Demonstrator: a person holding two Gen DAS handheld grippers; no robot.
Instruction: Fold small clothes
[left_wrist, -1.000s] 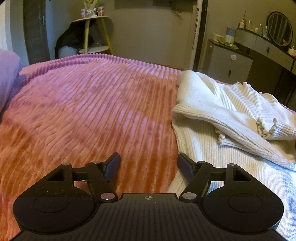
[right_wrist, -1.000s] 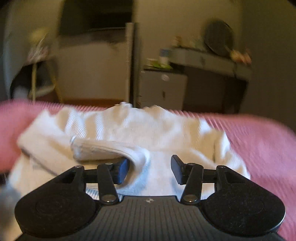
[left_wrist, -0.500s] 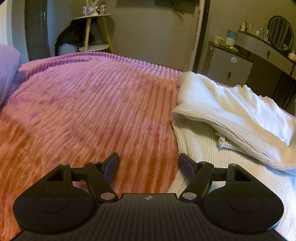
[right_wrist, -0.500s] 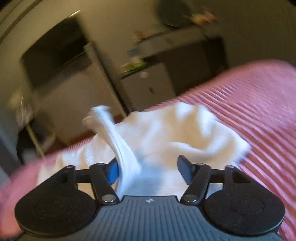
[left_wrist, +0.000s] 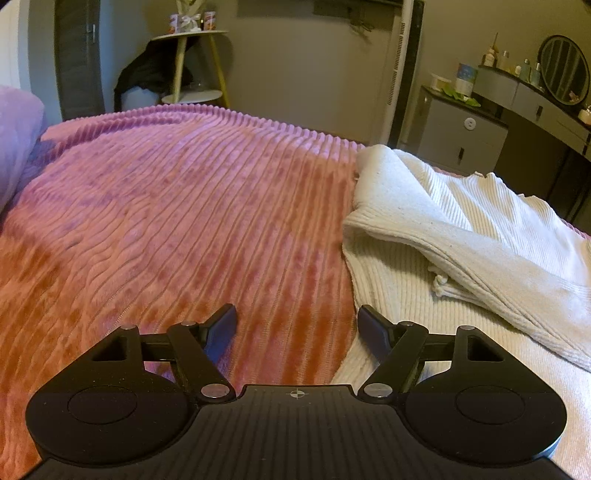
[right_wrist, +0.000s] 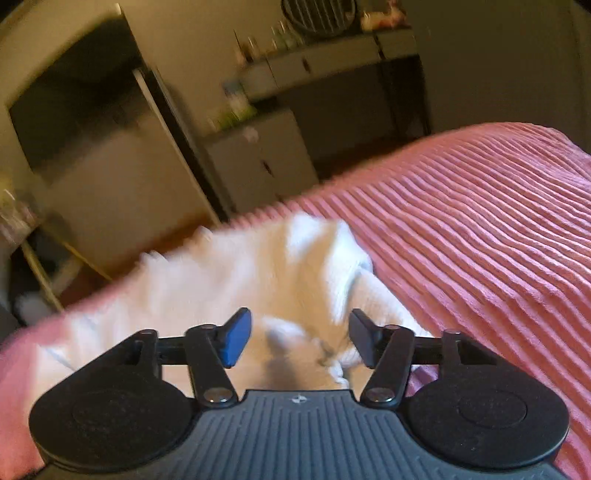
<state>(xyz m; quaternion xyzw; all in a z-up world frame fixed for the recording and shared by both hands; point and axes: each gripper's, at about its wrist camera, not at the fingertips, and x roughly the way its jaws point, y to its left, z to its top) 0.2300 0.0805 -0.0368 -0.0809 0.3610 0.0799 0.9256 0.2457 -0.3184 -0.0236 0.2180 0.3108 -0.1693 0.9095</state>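
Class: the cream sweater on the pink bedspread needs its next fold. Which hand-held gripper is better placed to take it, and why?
Right. The right hand-held gripper hangs over the cream sweater, knit between its parted jaws. The left hand-held gripper is open over the pink bedspread, beside the sweater's edge.

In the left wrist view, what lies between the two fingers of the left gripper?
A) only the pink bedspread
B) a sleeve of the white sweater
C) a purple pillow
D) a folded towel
A: the left gripper stands open over bare pink bedspread, and the white sweater lies to its right.
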